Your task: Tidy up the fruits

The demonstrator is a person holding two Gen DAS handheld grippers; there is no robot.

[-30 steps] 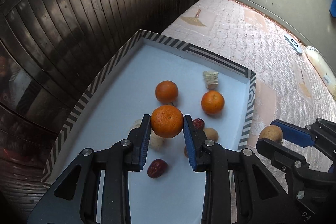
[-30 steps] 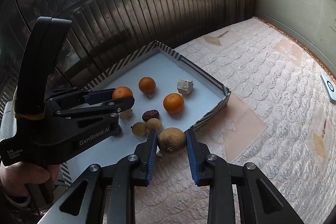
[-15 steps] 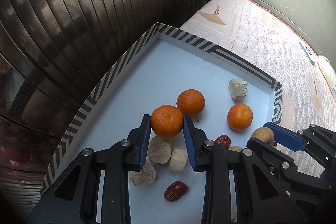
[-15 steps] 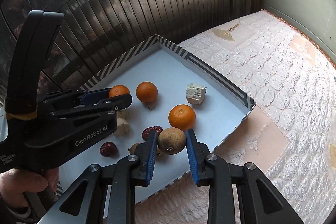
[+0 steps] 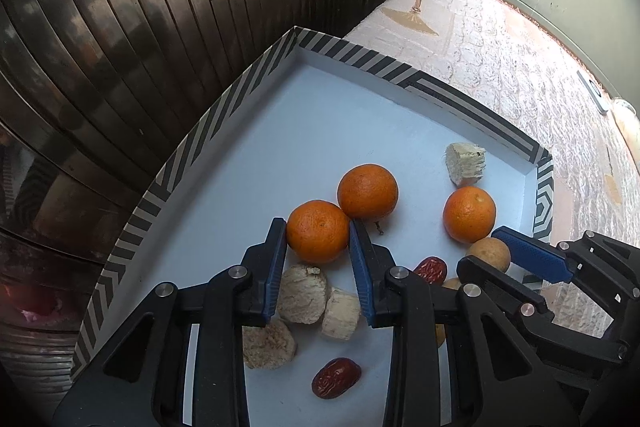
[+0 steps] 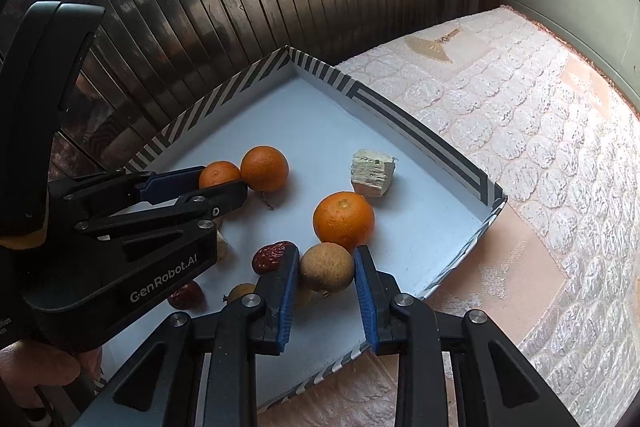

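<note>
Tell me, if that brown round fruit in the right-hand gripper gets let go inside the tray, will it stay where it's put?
Probably not exactly. The brown round fruit looks near-spherical and smooth, so it may roll on the flat tray floor. The orange just beyond it and the striped wall would likely stop it. It looks firm, keeping its shape between the right gripper's pads.

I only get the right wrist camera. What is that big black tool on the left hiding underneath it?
Observer: Three pale chunks, lying on the tray floor.
Operator: Is its orange gripped on both sides?
Observer: Yes. Both pads of the left gripper touch the orange, though its jaws are starting to open.
Operator: Anything on the mattress past my picture's edge?
Observer: A small white device lies on the mattress near the wall.
</note>
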